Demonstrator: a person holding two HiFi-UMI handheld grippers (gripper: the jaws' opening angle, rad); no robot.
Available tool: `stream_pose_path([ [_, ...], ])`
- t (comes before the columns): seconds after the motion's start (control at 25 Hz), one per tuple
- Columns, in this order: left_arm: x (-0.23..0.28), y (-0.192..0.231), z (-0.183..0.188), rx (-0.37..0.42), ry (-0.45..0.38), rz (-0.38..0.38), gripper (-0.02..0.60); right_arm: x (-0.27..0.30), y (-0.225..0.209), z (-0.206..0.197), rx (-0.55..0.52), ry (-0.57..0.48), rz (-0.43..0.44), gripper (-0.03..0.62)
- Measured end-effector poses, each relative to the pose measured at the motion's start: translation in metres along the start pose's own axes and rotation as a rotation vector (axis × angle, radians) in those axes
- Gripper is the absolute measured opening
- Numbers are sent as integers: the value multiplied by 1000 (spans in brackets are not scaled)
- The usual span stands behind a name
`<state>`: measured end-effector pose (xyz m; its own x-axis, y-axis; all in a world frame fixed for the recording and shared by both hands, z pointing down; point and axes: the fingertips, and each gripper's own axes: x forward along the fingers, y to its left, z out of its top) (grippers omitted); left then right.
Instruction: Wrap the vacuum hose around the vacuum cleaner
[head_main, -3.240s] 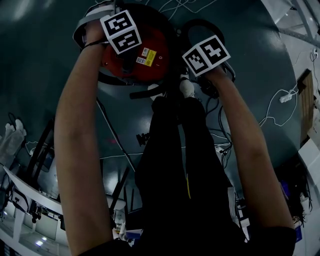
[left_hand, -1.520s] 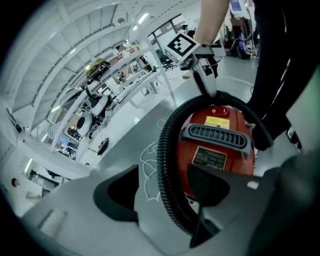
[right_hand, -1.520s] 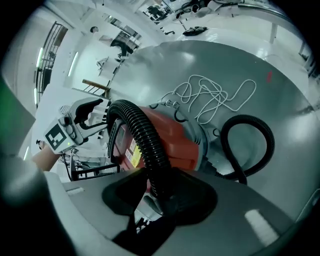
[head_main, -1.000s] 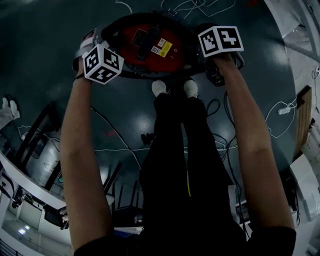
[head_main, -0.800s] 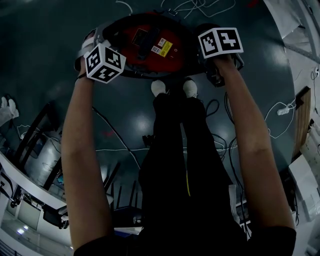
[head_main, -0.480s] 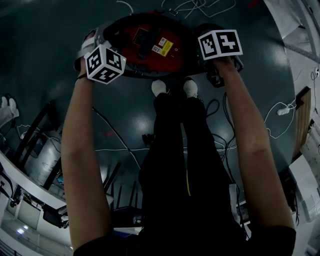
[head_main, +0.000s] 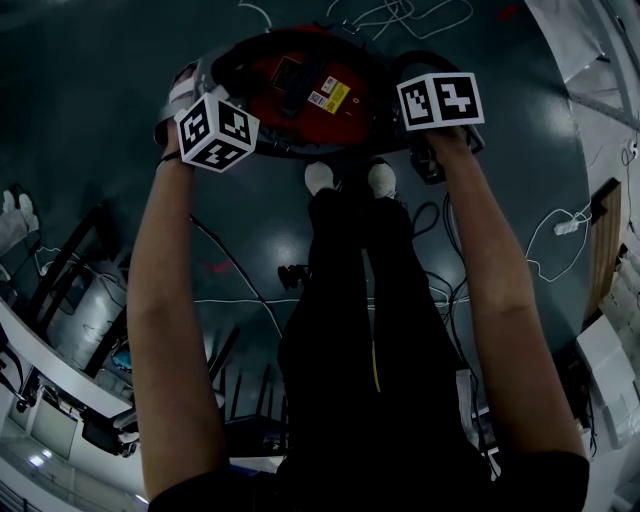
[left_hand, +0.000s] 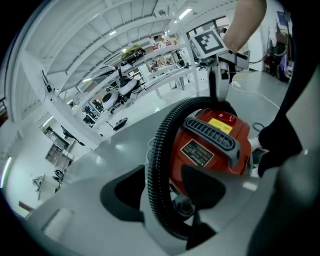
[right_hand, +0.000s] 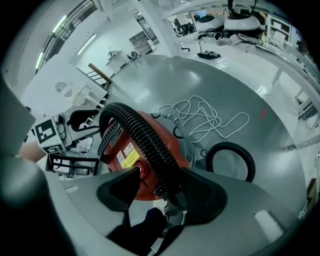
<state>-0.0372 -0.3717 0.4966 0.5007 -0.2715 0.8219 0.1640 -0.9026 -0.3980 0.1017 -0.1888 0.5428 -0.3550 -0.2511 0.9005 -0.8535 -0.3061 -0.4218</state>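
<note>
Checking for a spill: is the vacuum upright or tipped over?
Upright: the vacuum stands on the floor with its handle on top.

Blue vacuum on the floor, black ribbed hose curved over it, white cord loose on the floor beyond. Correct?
No: the vacuum is red, not blue, as the left gripper view shows. The rest holds: black ribbed hose curved over it, white cord loose on the floor beyond.

Vacuum cleaner red, black handle, yellow label; hose black, ribbed; floor grey; cable white.
</note>
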Motion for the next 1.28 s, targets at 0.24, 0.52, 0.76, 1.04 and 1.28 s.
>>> stream_pose_path([
  [0.24,-9,4,-11,-42,14,20,241,-3,2,-3,-28,-13,-26,256],
  [0.52,-24,-12,-4,-218,-24,22,157,-9,10,-9,-42,-22,-15,216],
  [0.76,-43,-37,0,-443,-45,55,40,-17,14,-13,-78,-45,-37,162],
  [1.04,-61,-76,16,-738,-45,21,11,-38,8,-26,-160,-77,-169,-3],
  [1.28,-76,-112,41,-862,-65,5,11,-45,23,-43,-177,-146,-115,-5],
])
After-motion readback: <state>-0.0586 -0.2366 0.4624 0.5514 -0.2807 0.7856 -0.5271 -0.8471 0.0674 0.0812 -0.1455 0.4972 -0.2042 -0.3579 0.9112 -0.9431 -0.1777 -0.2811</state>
